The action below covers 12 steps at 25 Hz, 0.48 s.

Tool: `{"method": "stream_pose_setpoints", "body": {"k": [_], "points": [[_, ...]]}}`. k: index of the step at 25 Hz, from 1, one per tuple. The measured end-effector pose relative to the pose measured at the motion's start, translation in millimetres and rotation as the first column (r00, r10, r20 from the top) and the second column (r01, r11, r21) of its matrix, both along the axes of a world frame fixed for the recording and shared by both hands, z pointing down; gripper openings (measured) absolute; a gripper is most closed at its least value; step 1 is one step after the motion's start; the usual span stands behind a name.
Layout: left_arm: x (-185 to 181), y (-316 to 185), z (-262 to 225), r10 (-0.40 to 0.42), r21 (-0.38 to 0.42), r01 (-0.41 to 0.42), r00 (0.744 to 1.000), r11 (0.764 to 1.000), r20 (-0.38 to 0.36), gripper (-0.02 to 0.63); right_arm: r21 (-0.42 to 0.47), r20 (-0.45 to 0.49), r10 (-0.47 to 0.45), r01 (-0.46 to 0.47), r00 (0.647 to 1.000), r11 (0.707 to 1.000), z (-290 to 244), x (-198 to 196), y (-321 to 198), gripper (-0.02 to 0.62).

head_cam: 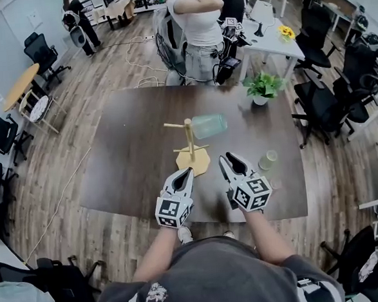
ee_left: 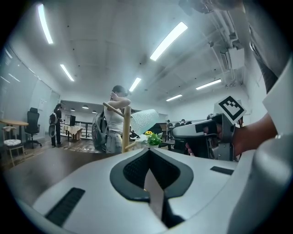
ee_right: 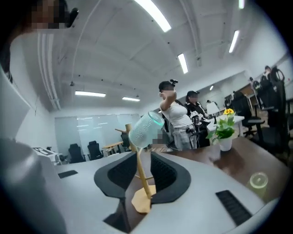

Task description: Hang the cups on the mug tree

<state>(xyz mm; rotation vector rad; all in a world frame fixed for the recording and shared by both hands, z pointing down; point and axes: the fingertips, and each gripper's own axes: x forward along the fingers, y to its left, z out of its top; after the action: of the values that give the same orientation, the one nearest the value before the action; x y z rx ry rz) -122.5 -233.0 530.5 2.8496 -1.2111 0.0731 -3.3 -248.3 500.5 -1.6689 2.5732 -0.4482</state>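
A wooden mug tree [head_cam: 190,144] stands at the middle of the dark table [head_cam: 125,164]. A pale green cup [head_cam: 208,126] hangs on its upper right peg, also seen as the cup [ee_right: 145,129] in the right gripper view and as the cup [ee_left: 144,119] in the left gripper view. A second pale cup [head_cam: 268,159] stands on the table to the right. My left gripper [head_cam: 185,174] is shut and empty, just short of the tree's base. My right gripper [head_cam: 228,158] is a little to the right of the base; its jaws stand slightly apart around nothing, with the tree's stem [ee_right: 143,178] beyond the gap.
A potted plant [head_cam: 262,86] sits at the table's far right. A person [head_cam: 197,30] stands just behind the far edge. Office chairs [head_cam: 321,105] crowd the right side, with more chairs and a small round table [head_cam: 20,85] at the left.
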Motion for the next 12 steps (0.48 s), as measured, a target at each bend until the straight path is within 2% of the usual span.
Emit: {"method": "stream_pose_setpoints", "body": {"k": [1,3,7,12], "points": [[1,1,-1,0.000,0.000,0.000,1.000,1.000,-0.001,0.000,0.023,-0.047,0.014,-0.013,0.999,1.000,-2,-1,3,0.081],[2,3,-1,0.002,0.002,-0.002,1.000,1.000,-0.002,0.000,0.072,-0.136,0.036,-0.027,0.990,0.997,-5,-5,9,0.030],[5,5,-3,0.016,0.010,-0.016,1.000,1.000,0.003,0.000,0.147,-0.265,0.067,-0.028,0.962,0.989,-8,-16,18,0.025],[2,7,-5,0.020,0.014,-0.020,1.000,1.000,0.002,0.000,0.159,-0.300,0.063,-0.015,0.952,0.987,-1,-22,27,0.025]]}}
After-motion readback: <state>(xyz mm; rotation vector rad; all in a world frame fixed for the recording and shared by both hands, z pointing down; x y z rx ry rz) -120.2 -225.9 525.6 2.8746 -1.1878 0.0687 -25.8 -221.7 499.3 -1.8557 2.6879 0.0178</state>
